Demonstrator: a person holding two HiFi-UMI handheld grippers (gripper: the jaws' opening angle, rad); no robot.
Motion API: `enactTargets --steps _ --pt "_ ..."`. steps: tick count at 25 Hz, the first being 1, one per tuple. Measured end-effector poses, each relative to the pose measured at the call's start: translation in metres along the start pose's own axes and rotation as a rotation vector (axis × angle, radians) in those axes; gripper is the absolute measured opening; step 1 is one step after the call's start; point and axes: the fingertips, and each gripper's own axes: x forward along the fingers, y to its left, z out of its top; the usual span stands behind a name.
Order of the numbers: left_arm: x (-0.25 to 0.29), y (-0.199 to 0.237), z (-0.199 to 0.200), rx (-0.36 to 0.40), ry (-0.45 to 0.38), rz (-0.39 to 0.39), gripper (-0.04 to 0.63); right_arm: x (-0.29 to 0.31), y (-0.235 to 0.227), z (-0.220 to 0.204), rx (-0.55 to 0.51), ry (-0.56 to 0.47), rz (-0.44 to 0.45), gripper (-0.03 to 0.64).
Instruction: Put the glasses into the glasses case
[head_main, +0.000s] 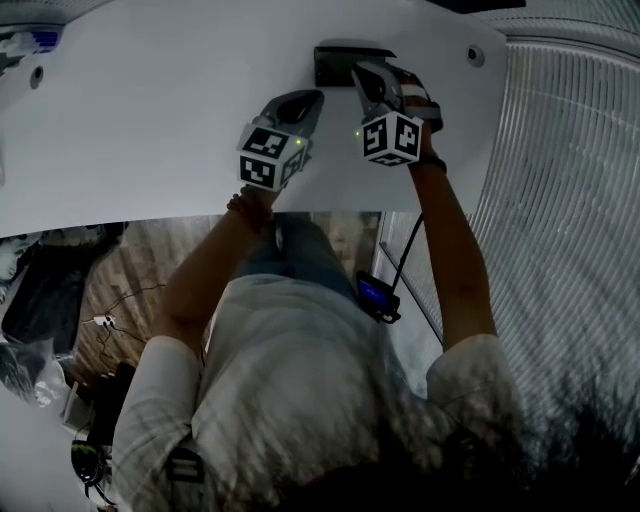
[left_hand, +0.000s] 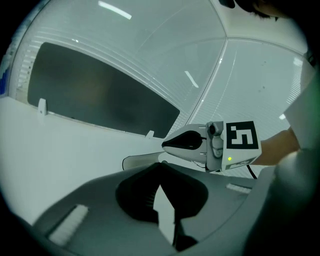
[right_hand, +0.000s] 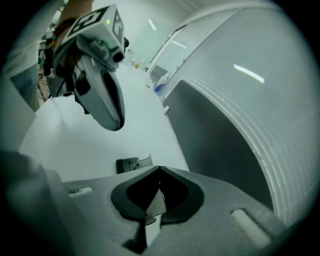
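The dark glasses case (head_main: 338, 60) lies near the far edge of the white table (head_main: 150, 110). In the right gripper view it is a small dark box (right_hand: 128, 165) with a pale curved piece at its side, just beyond the jaw tips. I cannot make out the glasses themselves. My right gripper (head_main: 362, 72) hovers over the case, jaws shut with nothing between them. My left gripper (head_main: 308, 100) hangs just left of it, above the table, its jaws closed tip to tip and empty. From the left gripper view the right gripper (left_hand: 172, 145) shows above a pale oval shape (left_hand: 137, 161).
A ribbed pale wall or blind (head_main: 570, 150) runs along the table's right side, with a dark panel (left_hand: 100, 95) behind the table. The table's near edge (head_main: 200, 215) is by the person's waist. Bags and cables (head_main: 60, 300) lie on the wooden floor at left.
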Motion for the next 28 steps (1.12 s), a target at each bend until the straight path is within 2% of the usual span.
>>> enactTargets --steps 5,11,15,23,26,28 --pt "-0.02 -0.016 0.039 0.049 -0.061 -0.003 0.002 -0.051 -0.037 0.038 0.273 -0.105 -0.097 0.002" --pt "-0.062 -0.056 0.077 0.117 -0.124 -0.027 0.002 -0.125 -0.059 0.079 0.502 -0.229 -0.184 0.002" --pt "-0.094 -0.088 0.102 0.163 -0.177 -0.053 0.002 -0.176 -0.074 0.107 0.626 -0.325 -0.253 0.002" --pt "-0.127 -0.152 0.124 0.227 -0.253 -0.111 0.002 -0.265 -0.077 0.126 0.815 -0.518 -0.355 0.002" --pt "-0.143 -0.171 0.134 0.242 -0.276 -0.132 0.002 -0.292 -0.079 0.133 0.899 -0.57 -0.364 0.002" --pt "-0.153 -0.179 0.137 0.245 -0.278 -0.142 0.002 -0.307 -0.08 0.144 0.915 -0.59 -0.362 0.002"
